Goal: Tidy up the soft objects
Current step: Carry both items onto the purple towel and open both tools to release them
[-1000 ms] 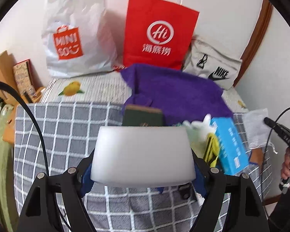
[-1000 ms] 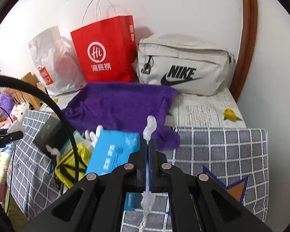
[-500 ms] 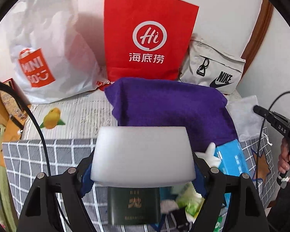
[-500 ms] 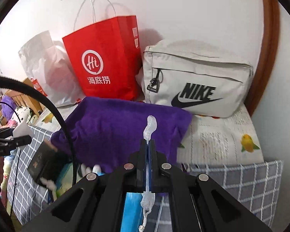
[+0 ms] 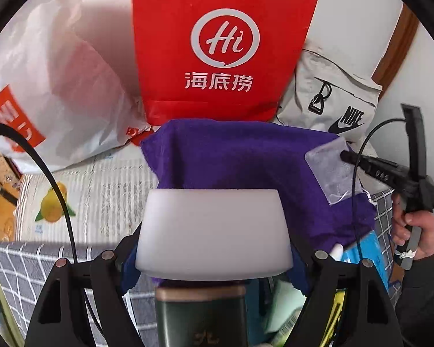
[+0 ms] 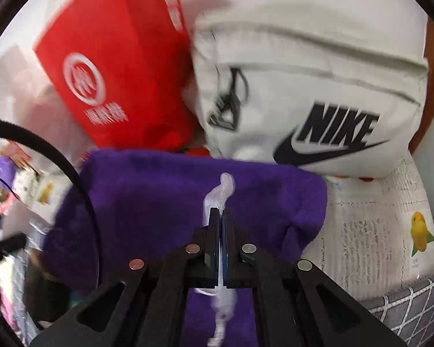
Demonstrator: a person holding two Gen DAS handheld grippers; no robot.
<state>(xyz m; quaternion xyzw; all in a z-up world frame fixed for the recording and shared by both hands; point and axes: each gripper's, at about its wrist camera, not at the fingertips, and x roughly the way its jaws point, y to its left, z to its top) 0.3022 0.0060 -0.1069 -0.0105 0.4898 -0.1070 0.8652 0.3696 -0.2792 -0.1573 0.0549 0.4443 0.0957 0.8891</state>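
Note:
My left gripper point(image 5: 214, 248) is shut on a white foam block point(image 5: 214, 225), held crosswise between its fingers just in front of the purple towel point(image 5: 231, 156). My right gripper point(image 6: 220, 214) is shut on a thin clear plastic pouch point(image 6: 221, 190), which sticks out past its tips and hangs below them, over the purple towel point(image 6: 173, 196). In the left wrist view the right gripper point(image 5: 345, 156) shows at the right, with the pouch point(image 5: 329, 170) over the towel's right corner and a hand point(image 5: 413, 231) on its handle.
A red paper bag point(image 5: 217, 43), a white plastic shopping bag point(image 5: 58, 72) and a pale Nike bag point(image 6: 318, 86) stand against the wall behind the towel. A dark green box point(image 5: 199, 312) and a blue packet point(image 5: 370, 248) lie below the block. The bed has a lemon-print sheet point(image 5: 101, 196) and a grey checked blanket point(image 5: 20, 266).
Both grippers have moved forward toward the towel and the bags, which now look larger. The green box has slid from above the block to below it. Both grips are unchanged.

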